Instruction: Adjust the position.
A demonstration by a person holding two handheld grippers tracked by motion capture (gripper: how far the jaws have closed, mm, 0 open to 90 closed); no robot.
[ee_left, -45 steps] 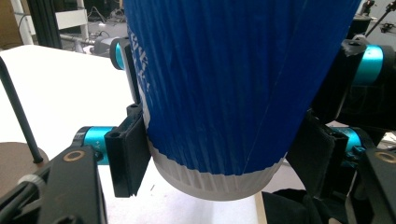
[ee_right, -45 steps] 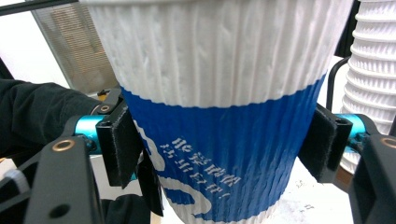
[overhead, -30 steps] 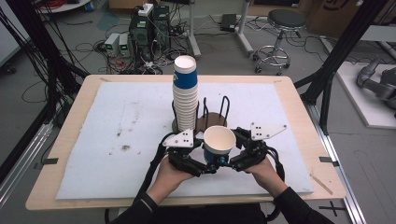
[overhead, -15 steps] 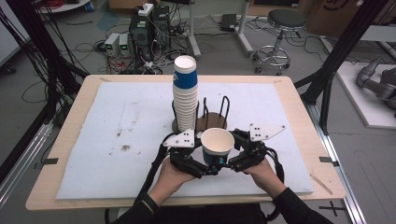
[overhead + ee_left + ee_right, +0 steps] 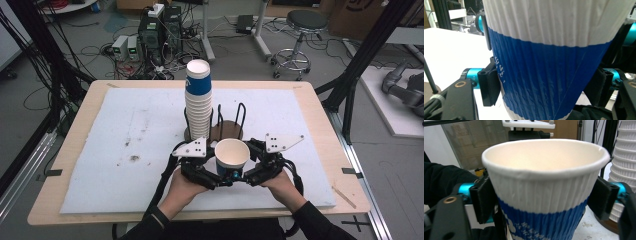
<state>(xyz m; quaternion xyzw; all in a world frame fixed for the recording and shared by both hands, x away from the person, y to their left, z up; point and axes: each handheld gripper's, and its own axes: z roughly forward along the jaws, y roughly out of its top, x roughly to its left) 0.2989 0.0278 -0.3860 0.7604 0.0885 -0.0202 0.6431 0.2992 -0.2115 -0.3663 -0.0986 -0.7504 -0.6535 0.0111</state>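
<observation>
With the paper cup (image 5: pixel 232 156) upright at the mat's (image 5: pixel 125 135) six o'clock edge, pinched by the left gripper (image 5: pixel 220 179) low and right gripper (image 5: pixel 239 177) higher (jaws just shifting), squeezing could crush its wall.

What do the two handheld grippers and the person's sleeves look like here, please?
Both the left gripper and the right gripper are black, with turquoise metal fittings near the jaws and flat black pads. Each carries a pale grey three-cornered plate dotted with small dark marks on top. Black cables loop back from them. The person wears dark sleeves.
</observation>
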